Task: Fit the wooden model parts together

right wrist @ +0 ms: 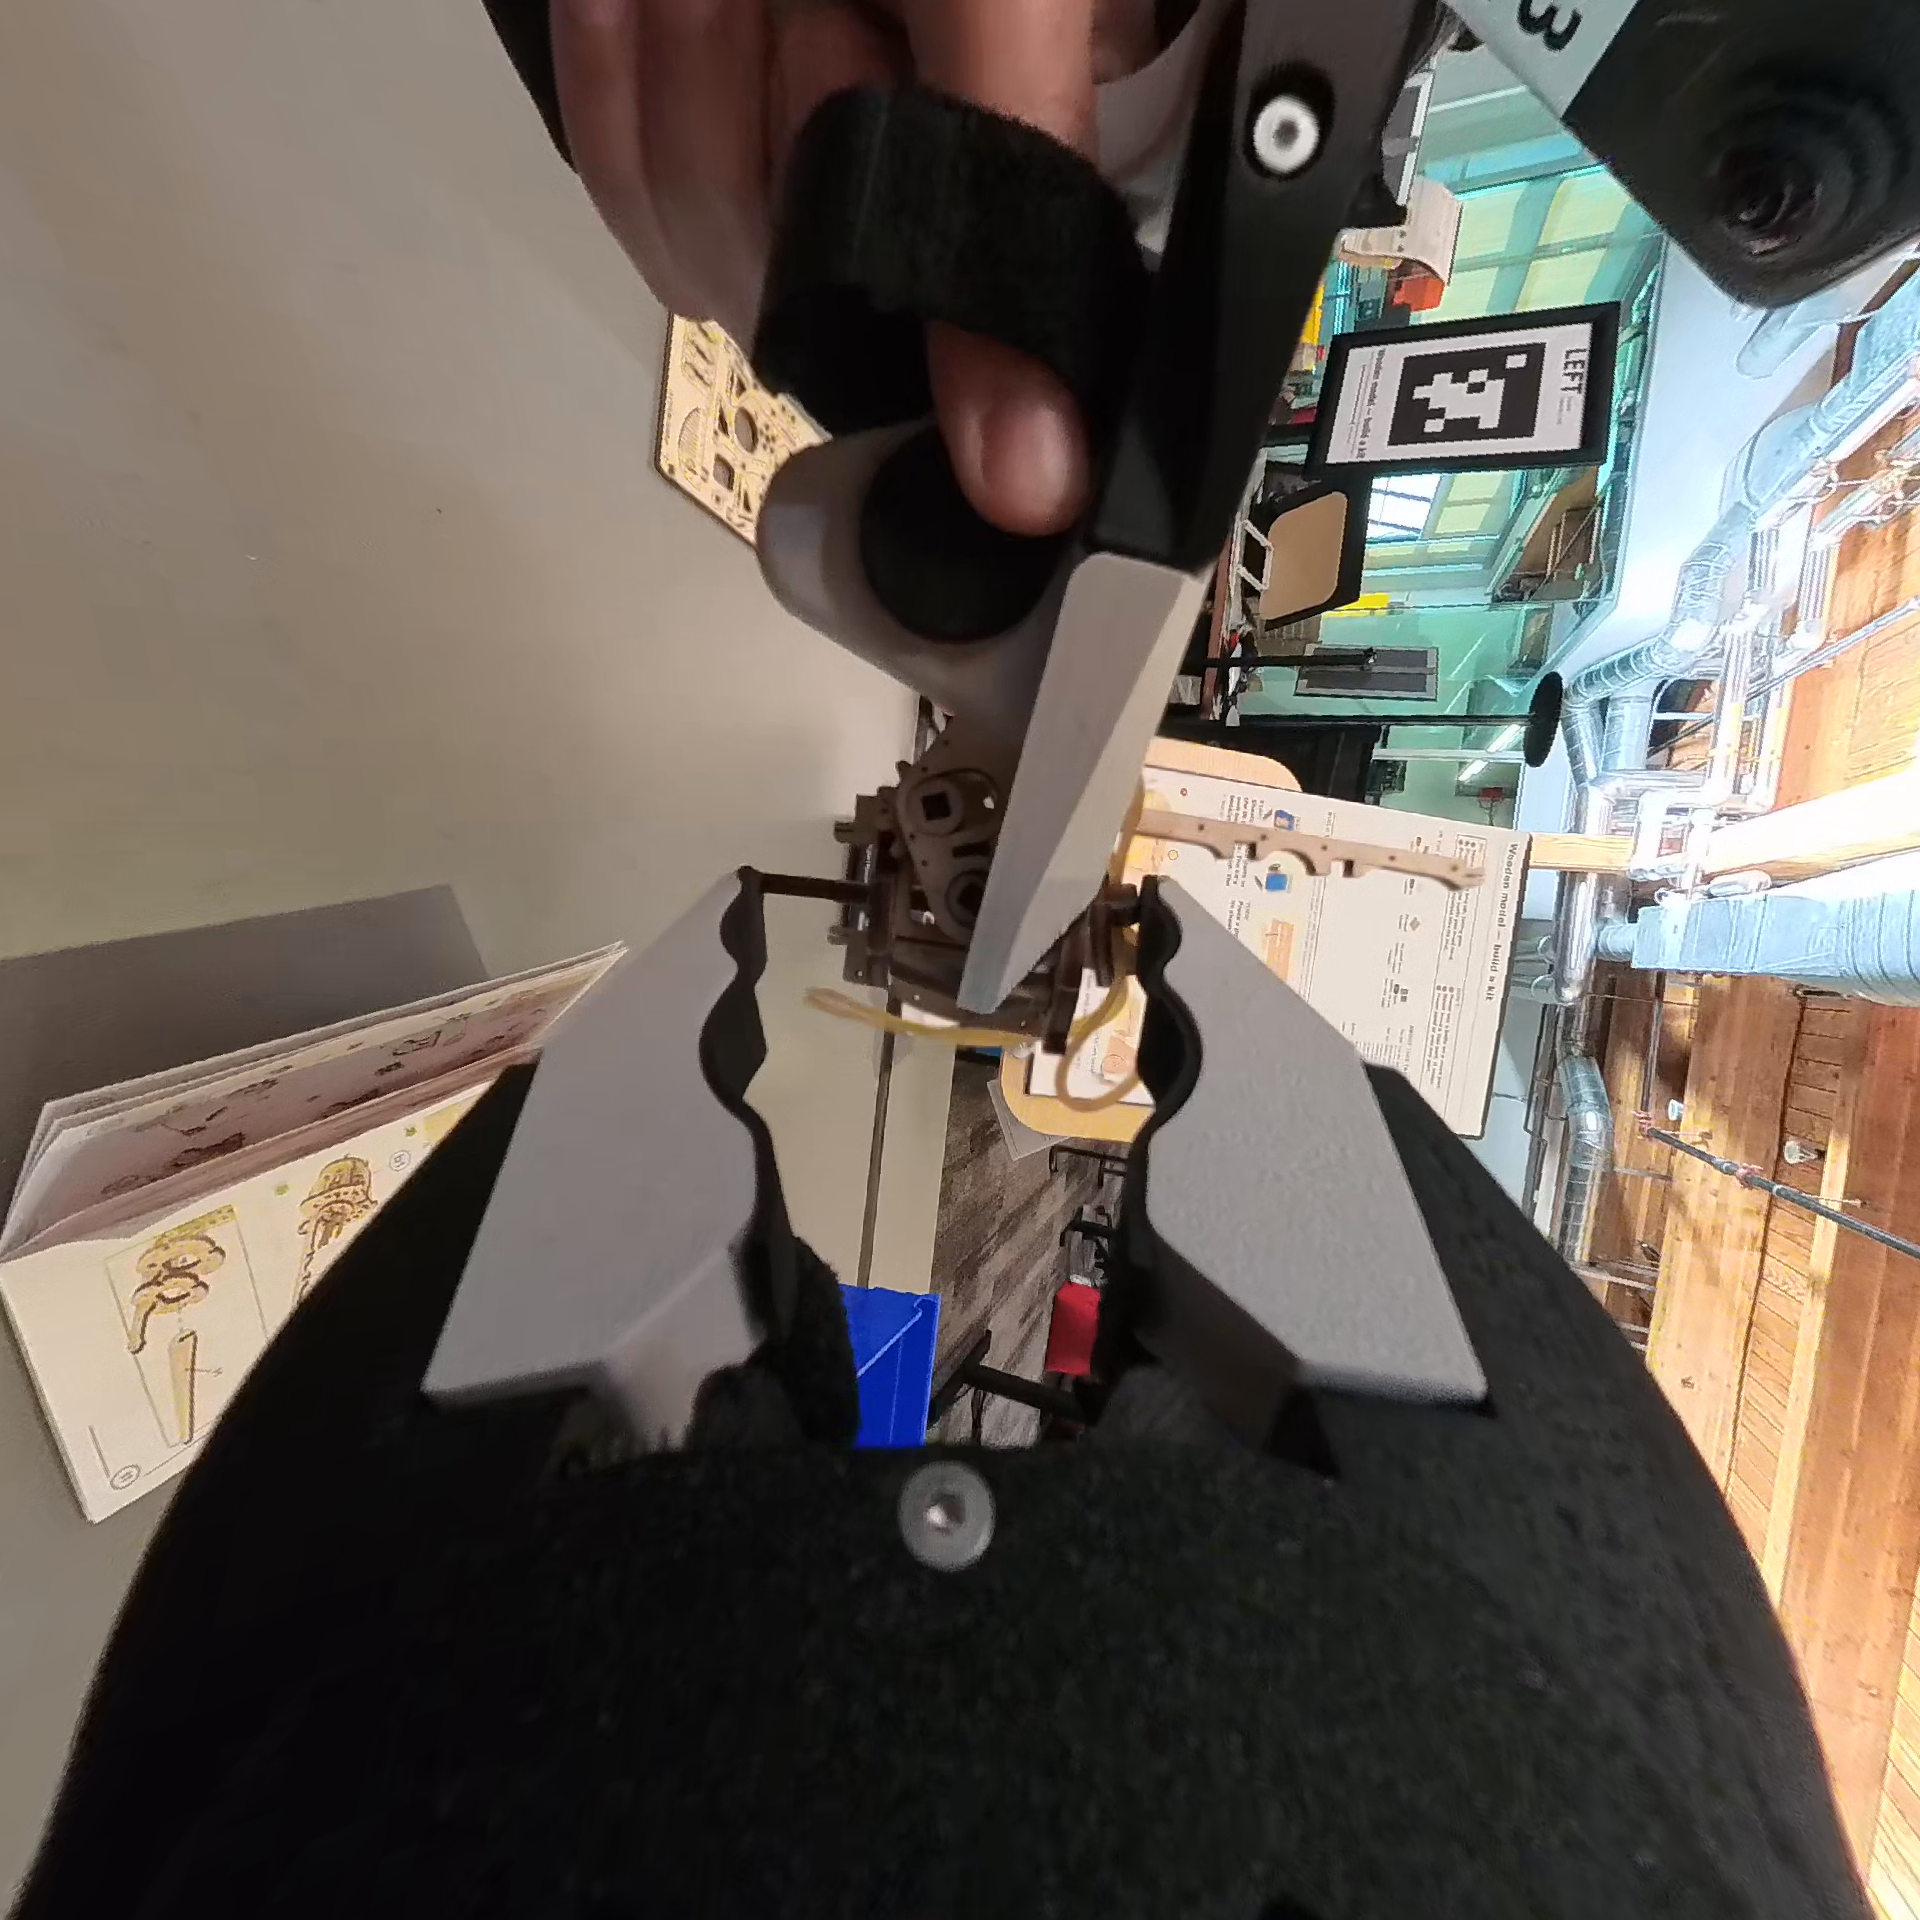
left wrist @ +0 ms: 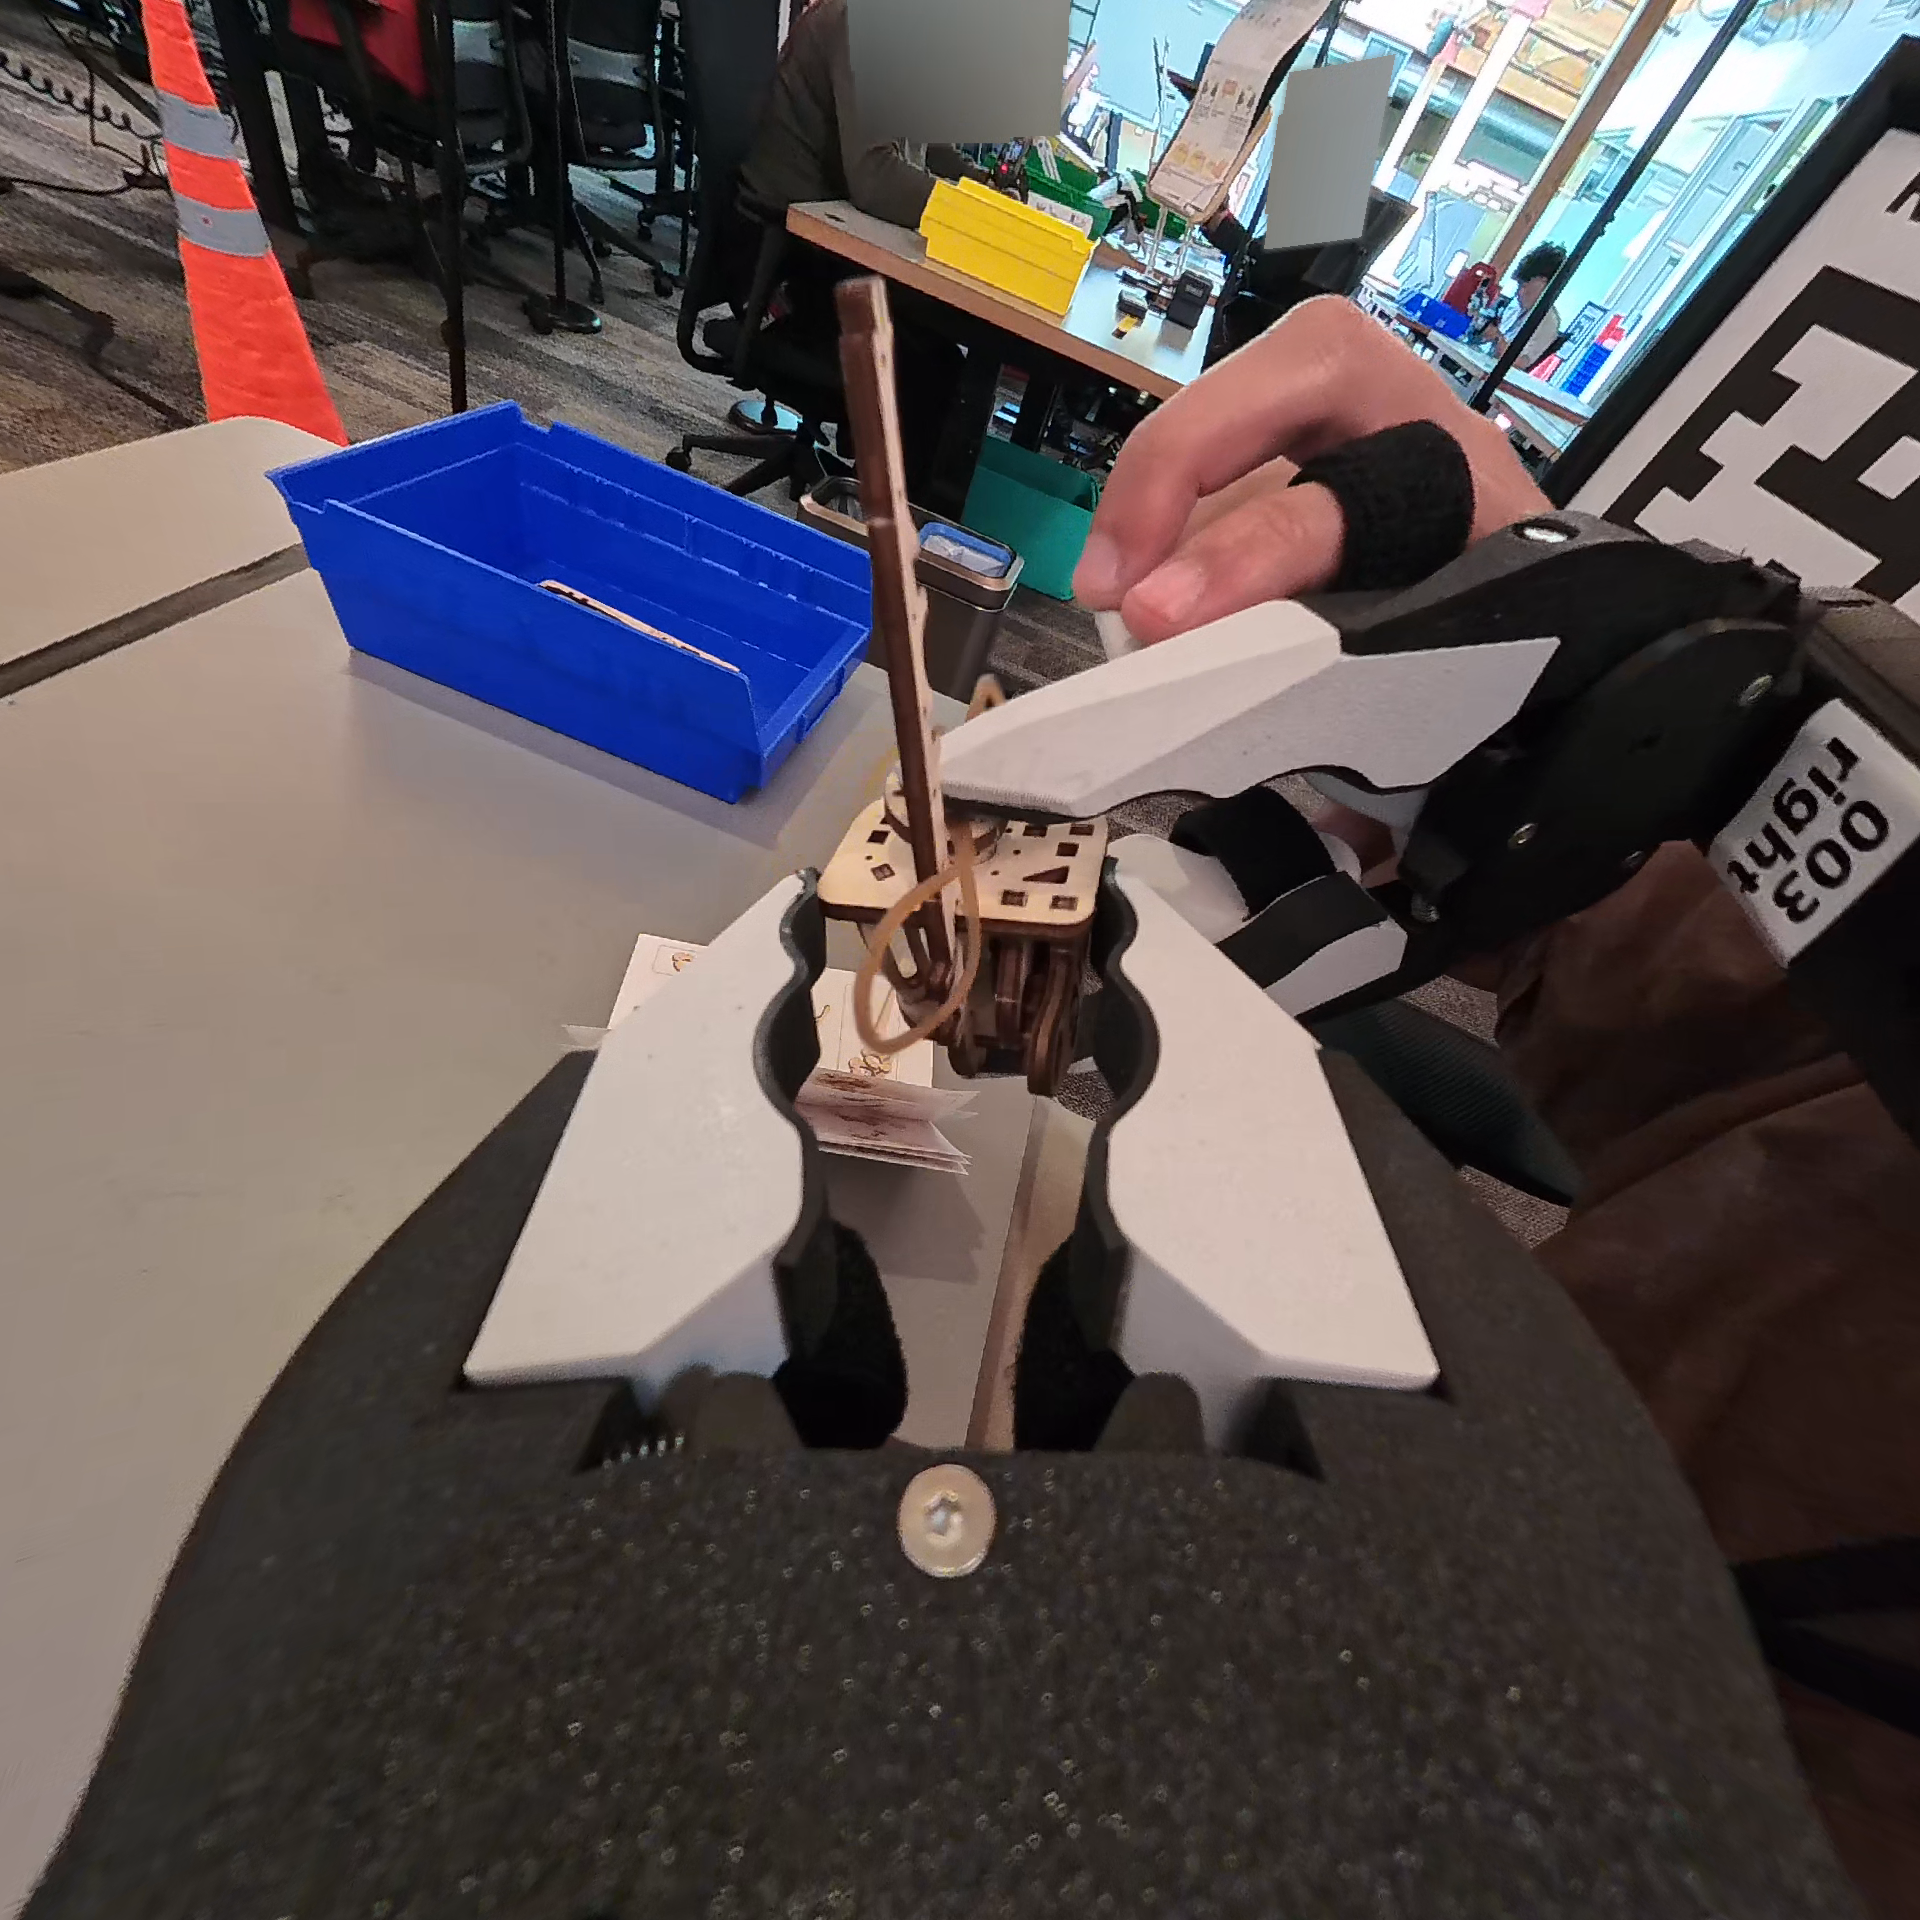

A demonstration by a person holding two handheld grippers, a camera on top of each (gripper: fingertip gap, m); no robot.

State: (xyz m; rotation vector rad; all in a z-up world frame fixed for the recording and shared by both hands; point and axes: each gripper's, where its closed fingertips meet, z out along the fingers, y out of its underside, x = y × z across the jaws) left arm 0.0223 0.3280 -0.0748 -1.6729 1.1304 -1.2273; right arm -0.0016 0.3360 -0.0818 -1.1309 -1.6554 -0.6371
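A wooden model with a pale perforated plate and dark gear parts below hangs above the table edge. A long notched wooden strip stands up from it, and a rubber band loops at its base. My left gripper is shut on the plate's sides. The right gripper's upper finger presses on the plate's top. In the right wrist view my right gripper clamps the model across its peg ends. The strip points right there, and the rubber band dangles.
A blue bin holding a wooden sheet sits on the grey table at the left. An open instruction booklet lies under the grippers. A wooden parts sheet lies farther off. An orange cone stands beyond the table. The grippers are tip to tip, or close to it.
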